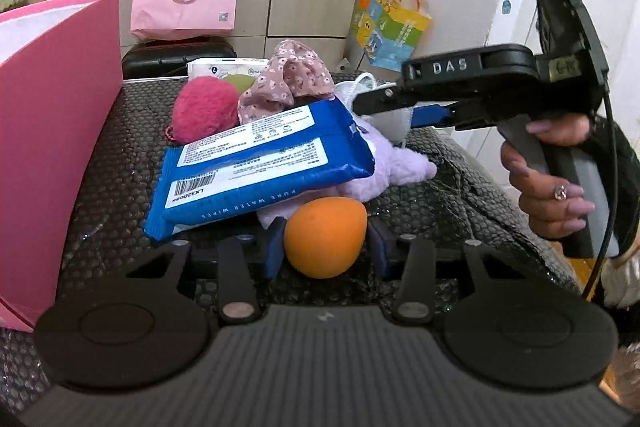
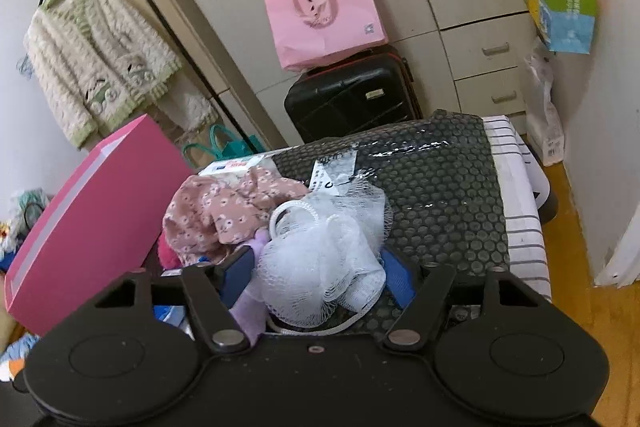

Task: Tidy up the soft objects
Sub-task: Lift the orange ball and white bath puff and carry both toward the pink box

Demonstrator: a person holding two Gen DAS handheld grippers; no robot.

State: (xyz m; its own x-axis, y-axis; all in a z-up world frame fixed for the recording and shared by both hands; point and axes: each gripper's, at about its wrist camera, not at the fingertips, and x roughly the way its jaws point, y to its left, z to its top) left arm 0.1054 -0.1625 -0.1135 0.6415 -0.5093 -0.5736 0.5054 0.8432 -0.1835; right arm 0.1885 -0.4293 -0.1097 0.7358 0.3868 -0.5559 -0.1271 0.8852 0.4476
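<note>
Left claw point(image 1: 326, 245): clamped on the orange ball point(image 1: 326, 237), both blue pads pressed to its sides; the ball sits low on the bubble wrap point(image 1: 120, 147) at the near edge of the pile.

Right claw point(image 2: 318, 269): jaws around the white bath net point(image 2: 320, 263). The blue pads flank it closely, but whether they truly press it I cannot tell. No earlier picture shows how it got there.

Person's hand point(image 1: 552, 183): wrapped around the right claw's grey handle, seen from the left camera.

Pile: blue wipes pack point(image 1: 256, 163) lies on top of the purple plush toy point(image 1: 384, 163); the red fluffy ball point(image 1: 204, 109) and the flowered cloth point(image 1: 284, 83) are heaped just behind, touching one another.

Pink box point(image 1: 52, 131): stands open at the left, just beside the pile; its inside is hidden from both cameras.

Done so far: judging by the heap, little or nothing is sorted yet.

Left to do: probably every soft thing has to leave the pile, the ball and net first.

Background: a pink paper bag point(image 2: 324, 15) on a black suitcase point(image 2: 352, 95), well apart.
</note>
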